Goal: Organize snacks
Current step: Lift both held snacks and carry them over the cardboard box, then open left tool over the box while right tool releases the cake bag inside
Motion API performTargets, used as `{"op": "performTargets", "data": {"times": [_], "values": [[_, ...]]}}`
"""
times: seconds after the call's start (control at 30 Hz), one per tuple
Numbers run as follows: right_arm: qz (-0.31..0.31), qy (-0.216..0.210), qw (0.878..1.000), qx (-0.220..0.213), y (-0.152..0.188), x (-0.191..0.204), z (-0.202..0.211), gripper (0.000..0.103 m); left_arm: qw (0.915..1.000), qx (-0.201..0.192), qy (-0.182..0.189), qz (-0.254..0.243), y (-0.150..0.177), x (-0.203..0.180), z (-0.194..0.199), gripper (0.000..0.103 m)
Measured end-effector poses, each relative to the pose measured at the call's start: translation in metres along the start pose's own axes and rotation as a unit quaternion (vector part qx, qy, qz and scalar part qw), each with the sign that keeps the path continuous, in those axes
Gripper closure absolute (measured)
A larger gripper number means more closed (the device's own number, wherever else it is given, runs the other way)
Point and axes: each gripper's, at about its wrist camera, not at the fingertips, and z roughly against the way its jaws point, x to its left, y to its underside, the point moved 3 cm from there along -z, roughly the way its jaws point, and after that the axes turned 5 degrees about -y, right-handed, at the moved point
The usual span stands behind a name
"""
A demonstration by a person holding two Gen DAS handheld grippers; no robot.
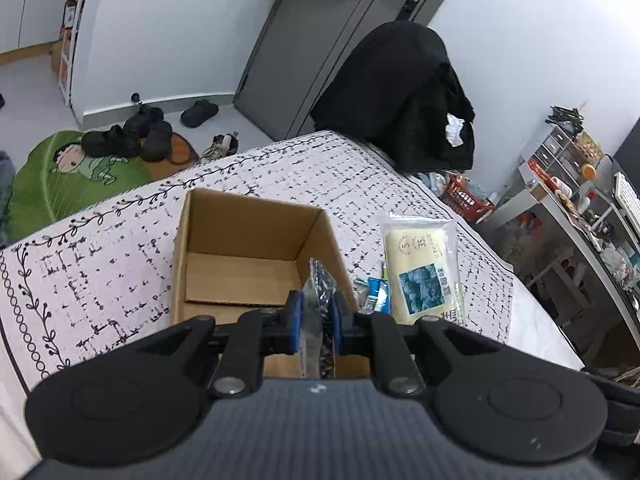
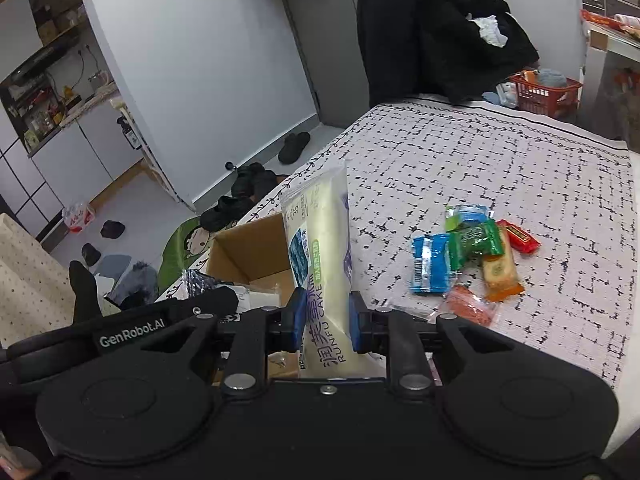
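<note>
Right gripper (image 2: 323,322) clenches a pale-yellow plastic-wrapped cake pack (image 2: 320,248), held upright just right of the open brown cardboard box (image 2: 256,248). Left gripper (image 1: 317,316) grips a dark crinkly snack bag (image 1: 320,284) over the box. Pack looks light, soft, slippery; grip its lower edge gently.

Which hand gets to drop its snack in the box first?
Probably the left. The left gripper holds its dark snack packet right over the open cardboard box; the right gripper's cake packet hangs beside it.
</note>
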Motion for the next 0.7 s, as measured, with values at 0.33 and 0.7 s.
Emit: {"op": "performTargets", "data": {"times": [0.33,0.7], "values": [[-0.002,-0.004,1.0,0.005,-0.001,0.011,-0.018,0.081,0.9992,0.014,-0.001,0.037,0.001,0.026,-0.015,0.088],[0.002,-0.018,1.0,0.0,-0.012,0.022,-0.038,0.081,0.9976,-0.012,-0.005,0.068,-0.011,0.039,-0.005,0.084]]}}
